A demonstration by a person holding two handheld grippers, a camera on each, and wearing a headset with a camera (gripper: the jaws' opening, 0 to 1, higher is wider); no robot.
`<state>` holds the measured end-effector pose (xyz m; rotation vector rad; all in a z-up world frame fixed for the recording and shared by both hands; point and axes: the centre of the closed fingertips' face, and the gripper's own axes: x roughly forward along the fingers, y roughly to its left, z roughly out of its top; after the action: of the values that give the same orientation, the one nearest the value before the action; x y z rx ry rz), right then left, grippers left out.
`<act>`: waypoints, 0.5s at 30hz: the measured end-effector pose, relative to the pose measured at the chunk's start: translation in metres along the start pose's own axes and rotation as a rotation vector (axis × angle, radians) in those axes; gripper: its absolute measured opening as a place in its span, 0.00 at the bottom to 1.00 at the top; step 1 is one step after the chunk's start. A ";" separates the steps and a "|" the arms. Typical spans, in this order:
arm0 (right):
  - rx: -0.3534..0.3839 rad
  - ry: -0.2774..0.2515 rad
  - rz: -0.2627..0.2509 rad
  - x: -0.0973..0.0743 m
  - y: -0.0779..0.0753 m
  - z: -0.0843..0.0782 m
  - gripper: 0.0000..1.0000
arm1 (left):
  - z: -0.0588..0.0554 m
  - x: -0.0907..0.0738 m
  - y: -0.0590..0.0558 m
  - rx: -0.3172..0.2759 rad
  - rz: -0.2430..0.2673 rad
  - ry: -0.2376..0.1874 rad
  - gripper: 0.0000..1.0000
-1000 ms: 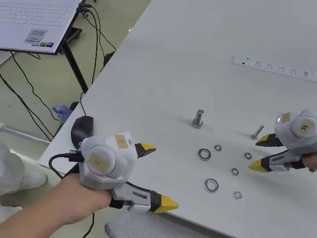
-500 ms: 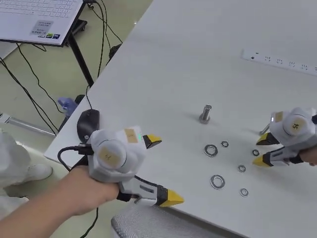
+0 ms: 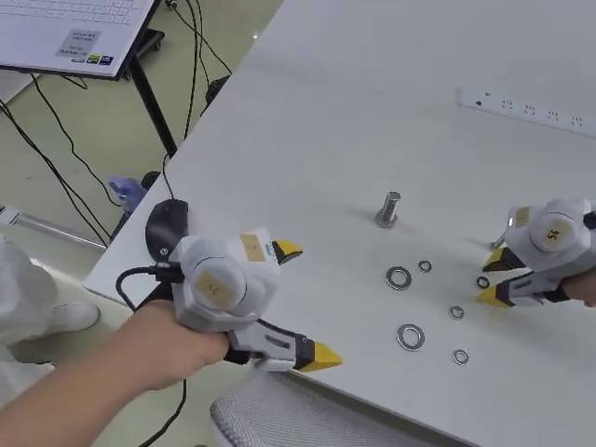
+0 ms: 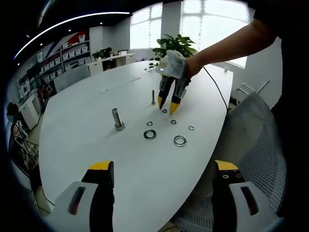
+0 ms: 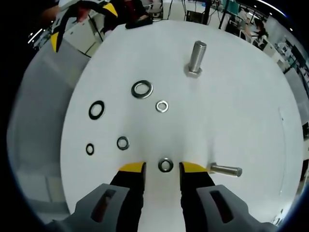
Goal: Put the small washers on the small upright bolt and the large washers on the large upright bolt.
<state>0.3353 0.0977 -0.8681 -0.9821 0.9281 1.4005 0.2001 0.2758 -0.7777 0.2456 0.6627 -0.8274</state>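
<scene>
Moving in over the past second, right gripper now straddles a small washer. Left gripper hangs wide open off the table edge at 8 o'clock. Large bolt stands centre, loose washers at its 5 o'clock. Bright, thin and flat, the ring lies at 7 o'clock of the small bolt, between narrowed, unclosed jaws. Light, stiff and probably slippery, it is best pinched across its outer rim.
</scene>
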 end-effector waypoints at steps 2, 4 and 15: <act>0.008 0.006 -0.002 0.000 0.000 -0.001 0.27 | -0.001 0.002 0.000 0.010 -0.004 0.007 0.83; 0.011 0.010 -0.003 0.000 -0.001 -0.001 0.27 | -0.001 0.002 0.001 0.016 -0.007 0.008 0.83; -0.007 0.029 0.001 0.001 0.002 0.000 0.22 | -0.008 0.006 0.003 0.119 -0.019 0.075 0.81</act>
<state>0.3335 0.0981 -0.8689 -1.0097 0.9457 1.3950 0.2017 0.2775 -0.7878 0.3808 0.6878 -0.8801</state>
